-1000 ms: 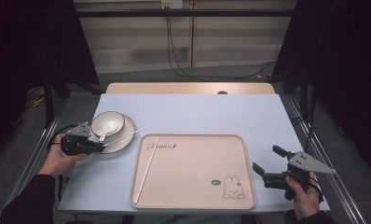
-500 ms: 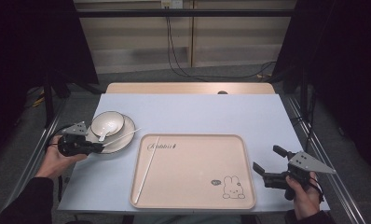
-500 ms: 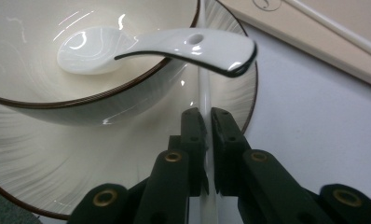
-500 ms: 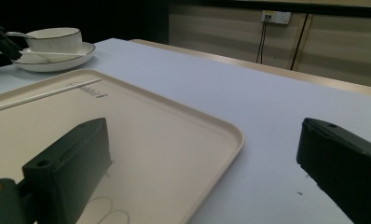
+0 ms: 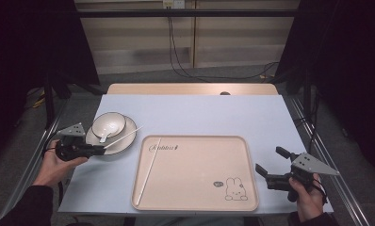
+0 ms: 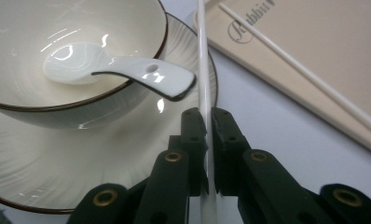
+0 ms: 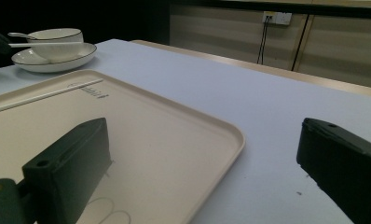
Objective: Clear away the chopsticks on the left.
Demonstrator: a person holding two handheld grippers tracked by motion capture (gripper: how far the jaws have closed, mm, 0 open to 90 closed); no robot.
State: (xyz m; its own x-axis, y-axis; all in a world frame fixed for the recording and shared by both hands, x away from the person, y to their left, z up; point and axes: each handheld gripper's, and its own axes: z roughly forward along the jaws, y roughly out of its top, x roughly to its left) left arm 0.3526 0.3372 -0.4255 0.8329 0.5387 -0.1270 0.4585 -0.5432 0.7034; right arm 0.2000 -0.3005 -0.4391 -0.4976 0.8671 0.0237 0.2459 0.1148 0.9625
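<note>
Overhead, pale blue table (image 5: 195, 113) in dim room; left gripper (image 5: 102, 149) fingers clamping chopstick (image 6: 203, 70), right gripper (image 5: 271, 163) spread.

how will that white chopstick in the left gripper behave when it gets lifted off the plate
The white chopstick looks thin, straight and stiff, so it probably won't droop. Its glossy, round shaft may slip or swivel in the left gripper, which pinches it near one end. Released on the plate rim, it would likely roll.
</note>
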